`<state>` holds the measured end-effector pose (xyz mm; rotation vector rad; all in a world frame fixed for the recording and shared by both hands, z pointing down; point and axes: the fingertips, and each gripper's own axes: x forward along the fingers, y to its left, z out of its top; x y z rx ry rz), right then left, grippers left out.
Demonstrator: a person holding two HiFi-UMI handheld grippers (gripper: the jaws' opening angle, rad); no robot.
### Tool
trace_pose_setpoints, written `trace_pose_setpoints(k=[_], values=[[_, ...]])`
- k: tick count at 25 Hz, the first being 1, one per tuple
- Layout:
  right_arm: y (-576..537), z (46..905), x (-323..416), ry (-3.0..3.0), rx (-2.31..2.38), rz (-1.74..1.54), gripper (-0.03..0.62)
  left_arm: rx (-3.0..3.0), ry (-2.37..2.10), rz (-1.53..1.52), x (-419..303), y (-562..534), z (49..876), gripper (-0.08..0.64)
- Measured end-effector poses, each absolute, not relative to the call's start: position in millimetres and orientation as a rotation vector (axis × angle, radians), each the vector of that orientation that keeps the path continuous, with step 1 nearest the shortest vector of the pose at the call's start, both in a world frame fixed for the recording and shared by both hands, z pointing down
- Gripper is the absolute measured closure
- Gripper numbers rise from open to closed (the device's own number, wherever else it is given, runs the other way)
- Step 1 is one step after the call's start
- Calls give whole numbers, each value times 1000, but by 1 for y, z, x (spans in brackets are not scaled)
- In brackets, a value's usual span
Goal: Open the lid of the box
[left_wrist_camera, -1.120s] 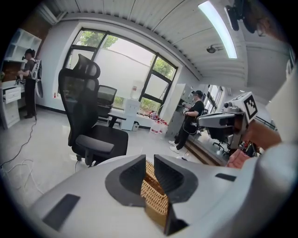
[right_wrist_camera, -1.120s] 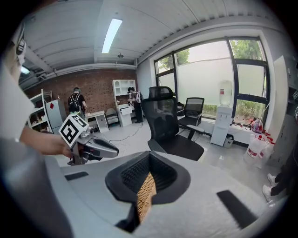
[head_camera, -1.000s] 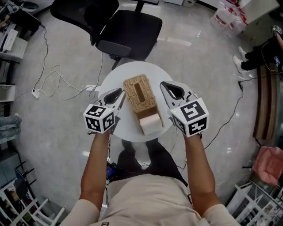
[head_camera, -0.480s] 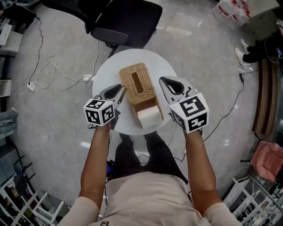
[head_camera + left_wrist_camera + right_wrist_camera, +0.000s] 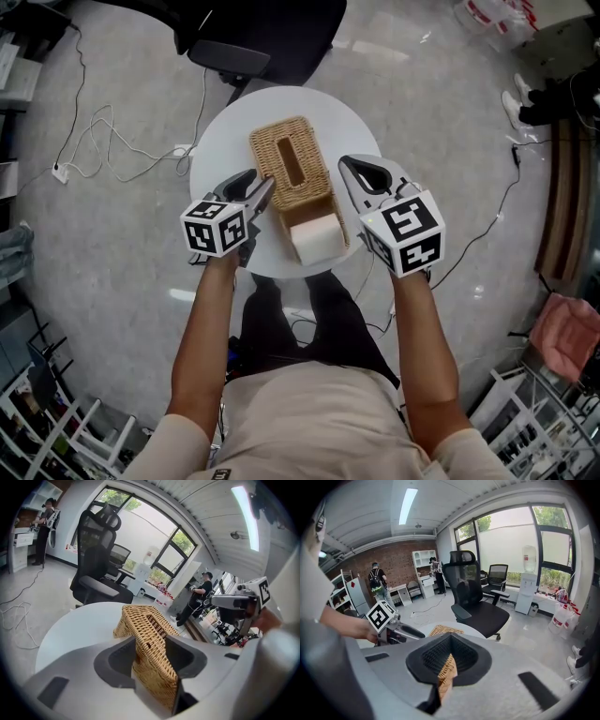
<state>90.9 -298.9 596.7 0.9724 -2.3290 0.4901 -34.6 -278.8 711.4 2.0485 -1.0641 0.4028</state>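
Observation:
A woven wicker box [image 5: 292,173] with a slot in its lid lies on the round white table [image 5: 225,141]. A white tissue block [image 5: 315,242] shows at its near end. My left gripper [image 5: 251,182] is at the box's left side. Its jaws are opening, and the box's near corner [image 5: 150,634] stands between them in the left gripper view. My right gripper [image 5: 348,169] is shut beside the box's right side. In the right gripper view only a strip of wicker [image 5: 446,667] shows past its closed jaws.
A black office chair [image 5: 272,28] stands just beyond the table. White cables [image 5: 103,141] run across the floor at the left. The person's legs are under the table's near edge. More people and shelves stand far off in the room.
The left gripper's jaws have spread apart; they were together before. Its inner finger now reaches the box's left edge. The right gripper has stayed beside the box.

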Motion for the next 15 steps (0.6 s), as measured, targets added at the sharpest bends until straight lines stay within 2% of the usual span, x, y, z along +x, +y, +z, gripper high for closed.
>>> trace_pose_setpoints(k=[3,15], values=[[-298,603,92,-2322,971,495,598,2038,-1041,388,-29,-277,717,376],[-299,611,95,-2297,973,508,600,2042,-1017,342,-23,-276,706,370]])
